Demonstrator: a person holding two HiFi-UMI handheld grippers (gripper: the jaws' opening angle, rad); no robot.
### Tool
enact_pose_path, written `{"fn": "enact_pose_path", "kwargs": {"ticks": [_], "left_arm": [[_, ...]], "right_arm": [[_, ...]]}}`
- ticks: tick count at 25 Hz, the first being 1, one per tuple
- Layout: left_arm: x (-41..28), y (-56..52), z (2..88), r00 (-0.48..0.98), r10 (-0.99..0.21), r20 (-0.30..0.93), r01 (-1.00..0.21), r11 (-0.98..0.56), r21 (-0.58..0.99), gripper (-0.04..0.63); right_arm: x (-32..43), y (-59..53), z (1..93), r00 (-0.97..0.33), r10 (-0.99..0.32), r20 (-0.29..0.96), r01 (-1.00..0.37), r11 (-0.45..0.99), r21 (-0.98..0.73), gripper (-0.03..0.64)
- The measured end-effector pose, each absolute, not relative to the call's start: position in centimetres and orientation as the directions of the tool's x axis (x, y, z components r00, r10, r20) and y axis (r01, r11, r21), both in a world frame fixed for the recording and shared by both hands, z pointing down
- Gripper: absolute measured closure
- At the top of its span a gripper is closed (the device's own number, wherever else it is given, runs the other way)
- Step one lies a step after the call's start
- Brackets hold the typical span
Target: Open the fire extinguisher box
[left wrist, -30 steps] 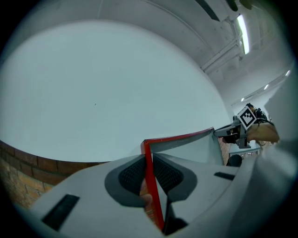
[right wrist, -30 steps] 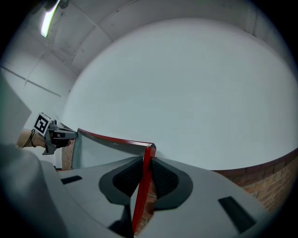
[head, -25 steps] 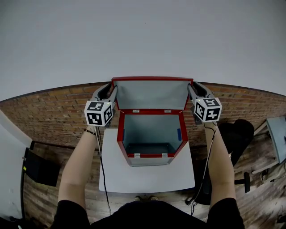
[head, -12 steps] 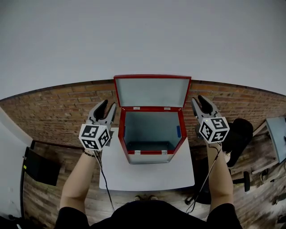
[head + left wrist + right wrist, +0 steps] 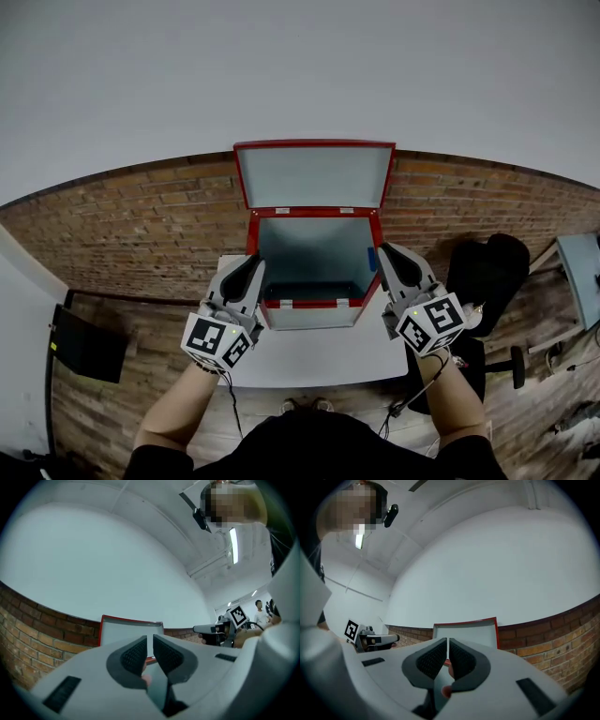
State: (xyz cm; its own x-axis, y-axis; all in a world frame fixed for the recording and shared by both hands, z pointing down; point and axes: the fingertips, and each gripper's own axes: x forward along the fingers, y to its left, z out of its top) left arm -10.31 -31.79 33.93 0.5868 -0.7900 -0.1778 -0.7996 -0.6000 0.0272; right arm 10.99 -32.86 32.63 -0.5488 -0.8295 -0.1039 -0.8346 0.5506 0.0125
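Both grippers are withdrawing toward the person, and the lid (image 5: pixel 314 175) is standing raised ahead of and between them. The fire extinguisher box (image 5: pixel 309 316) is open, so the task appears complete. The left gripper (image 5: pixel 251 267) and right gripper (image 5: pixel 386 253) are closing on nothing, the left's jaws narrowly apart and the right's nearly touching. Earlier, each was flanking the lid.

wall (image 5: pixel 300 66): white over brick (image 5: pixel 112 220) | floor (image 5: pixel 94 403): wood planks | furniture: white table (image 5: pixel 309 367), black chair (image 5: pixel 487 272) | light: ceiling tube (image 5: pixel 233 545)
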Motion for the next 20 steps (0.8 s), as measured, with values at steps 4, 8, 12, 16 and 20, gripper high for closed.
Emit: {"fn": "enact_pose_path", "kwargs": {"ticks": [4,8,12,16,20], "left_arm": [[-9.3,-29.7,35.3,0.6,-0.782,-0.168,-0.794,-0.608,-0.004,0.523],[-9.1,-28.6,37.5,0.599,-0.788,-0.139,-0.798,-0.603,-0.021,0.541],[-8.7,-27.2,40.0,0.624,-0.776,-0.097,-0.78,-0.626,-0.012,0.546],[-8.3,-25.5,42.1,0.642,-0.763,-0.071,-0.765,-0.644,0.003,0.546],[-8.2,-23.9,44.8,0.66,-0.751,-0.006,-0.751,-0.659,0.039,0.546]], "right_arm": [[10.0,-30.9,34.4,-0.56,-0.823,-0.096,-0.827,0.562,0.002,0.592],[8.6,-28.9,37.0,-0.581,-0.811,-0.063,-0.814,0.581,0.022,0.595],[7.5,-27.4,39.6,-0.593,-0.805,-0.029,-0.806,0.592,0.025,0.597],[7.3,-26.2,42.3,-0.586,-0.81,0.007,-0.81,0.586,-0.003,0.597],[7.3,-25.1,45.1,-0.587,-0.808,0.048,-0.81,0.587,-0.014,0.597]]}}
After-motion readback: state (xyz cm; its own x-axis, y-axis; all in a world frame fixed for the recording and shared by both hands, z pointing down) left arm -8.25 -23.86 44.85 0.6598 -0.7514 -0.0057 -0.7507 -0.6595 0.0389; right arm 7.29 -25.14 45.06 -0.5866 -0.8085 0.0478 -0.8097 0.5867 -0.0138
